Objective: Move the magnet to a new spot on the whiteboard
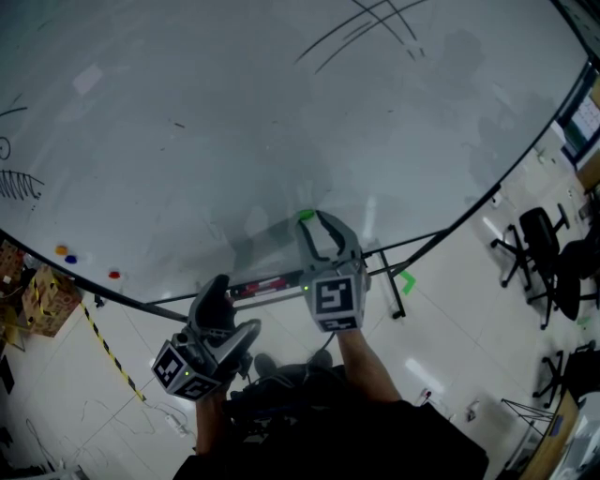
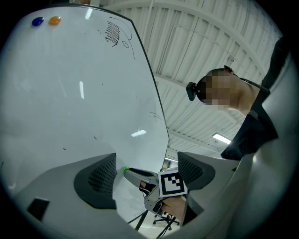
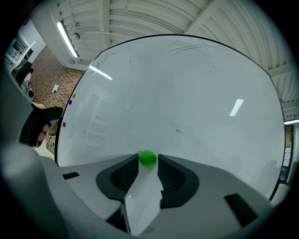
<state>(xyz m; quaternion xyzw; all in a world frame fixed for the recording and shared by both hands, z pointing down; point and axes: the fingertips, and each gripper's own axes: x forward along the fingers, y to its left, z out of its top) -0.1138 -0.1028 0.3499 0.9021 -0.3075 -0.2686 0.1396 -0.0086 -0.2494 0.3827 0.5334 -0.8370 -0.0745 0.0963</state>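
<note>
Fingers (image 3: 174, 179) of the right gripper (image 3: 148, 164) are drawn in to the width of the green magnet (image 3: 148, 158), one tip against each side of it, so the magnet is clamped at the very ends of the fingers. In the head view the magnet (image 1: 306, 216) sits at the face of the whiteboard (image 1: 281, 112), in its lower middle part, a little above the bottom edge, with the right gripper (image 1: 310, 223) reaching up to it from below. An orange magnet (image 1: 61, 250), a blue magnet (image 1: 70, 259) and a red magnet (image 1: 114, 275) lie well apart from it along the board's lower left edge; pen strokes (image 1: 366, 28) mark the top. The left gripper (image 1: 230, 305) is held beneath the board's lower edge, beside the right one; its fingers (image 2: 98, 182) stand wide apart with nothing held between them. Office chairs (image 1: 539, 244) stand on the floor (image 1: 450, 319) to the right.
</note>
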